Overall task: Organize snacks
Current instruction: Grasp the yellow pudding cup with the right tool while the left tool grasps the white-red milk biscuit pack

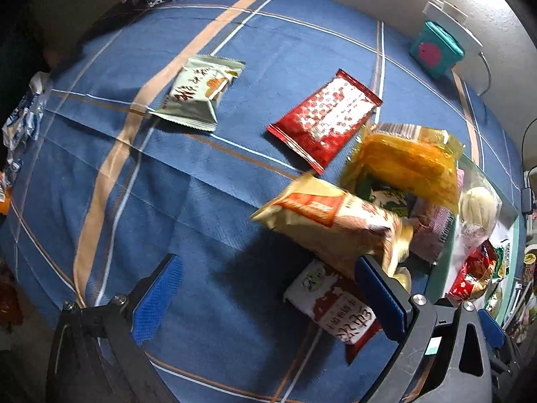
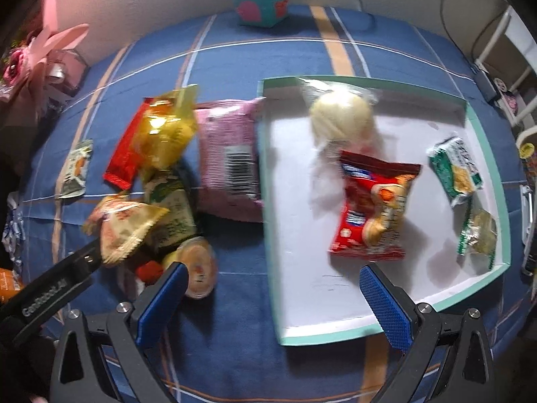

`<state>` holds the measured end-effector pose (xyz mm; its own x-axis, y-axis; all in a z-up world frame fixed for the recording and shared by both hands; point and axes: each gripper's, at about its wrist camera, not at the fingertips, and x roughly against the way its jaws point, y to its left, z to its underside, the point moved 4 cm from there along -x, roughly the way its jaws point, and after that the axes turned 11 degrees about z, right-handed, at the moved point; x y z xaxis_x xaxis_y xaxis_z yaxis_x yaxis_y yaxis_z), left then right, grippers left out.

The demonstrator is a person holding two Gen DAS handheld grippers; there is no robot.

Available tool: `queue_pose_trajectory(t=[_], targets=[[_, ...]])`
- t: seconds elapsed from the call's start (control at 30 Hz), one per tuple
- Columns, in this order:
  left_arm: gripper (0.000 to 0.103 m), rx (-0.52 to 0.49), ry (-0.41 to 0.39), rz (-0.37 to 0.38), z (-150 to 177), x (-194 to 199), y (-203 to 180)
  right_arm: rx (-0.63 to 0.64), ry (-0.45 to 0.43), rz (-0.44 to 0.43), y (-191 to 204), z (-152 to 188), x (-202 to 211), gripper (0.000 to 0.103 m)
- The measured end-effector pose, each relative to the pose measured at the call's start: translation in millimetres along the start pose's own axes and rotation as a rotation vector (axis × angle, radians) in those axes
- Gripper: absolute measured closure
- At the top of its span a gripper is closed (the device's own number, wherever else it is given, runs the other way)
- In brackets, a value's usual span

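Loose snacks lie on a blue plaid cloth beside a white tray with a teal rim (image 2: 369,82). In the tray are a wrapped round bun (image 2: 340,117), a red packet (image 2: 372,215) and a green packet (image 2: 454,171). My left gripper (image 1: 268,262) is open; a blurred beige-and-orange packet (image 1: 335,221) rests against its right fingertip, not between the pads. The same packet (image 2: 124,228) shows at that gripper's tip in the right wrist view. My right gripper (image 2: 272,268) is open and empty over the tray's near left edge, with a jelly cup (image 2: 199,268) by its left finger.
Outside the tray lie a pink packet (image 2: 228,158), a yellow clear packet (image 1: 406,161), a red packet (image 1: 325,117), a pale green packet (image 1: 198,94) and a red-and-white packet (image 1: 335,305). A teal box (image 2: 260,1) stands by the back wall. Wrappers sit at the left table edge.
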<state>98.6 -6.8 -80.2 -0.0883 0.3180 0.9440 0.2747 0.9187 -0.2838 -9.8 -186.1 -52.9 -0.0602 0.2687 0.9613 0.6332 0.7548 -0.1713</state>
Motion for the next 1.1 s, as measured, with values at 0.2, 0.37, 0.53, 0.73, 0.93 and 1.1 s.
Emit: queue_pose_trajectory(t=[0.2,0.37,0.53,0.73,0.93,1.1], targets=[[0.001,-0.024,0.068,0.065,13.3,-15.4,-18.6,-0.029,0.012,0.01,-21.6,0.2,-4.8,0.0],[0.001,-0.004,0.115,0.063,17.7,-34.6,-19.5,-0.04,0.022,0.013,-35.5,-0.9,-8.6,0.0],[0.001,0.011,0.125,0.059,24.9,-37.3,-11.1,-0.035,0.025,0.014,-33.9,0.2,-8.7,0.0],[0.001,0.04,0.14,0.08,44.8,-37.1,-1.3,-0.035,0.019,0.016,-14.2,7.2,-8.8,0.0],[0.001,0.061,0.155,0.094,61.9,-47.7,-0.3,-0.027,0.019,0.021,-5.3,14.7,-9.6,0.0],[0.028,0.022,0.121,0.062,58.7,-54.5,-15.4,-0.022,0.006,0.022,-1.8,17.0,-6.6,0.0]])
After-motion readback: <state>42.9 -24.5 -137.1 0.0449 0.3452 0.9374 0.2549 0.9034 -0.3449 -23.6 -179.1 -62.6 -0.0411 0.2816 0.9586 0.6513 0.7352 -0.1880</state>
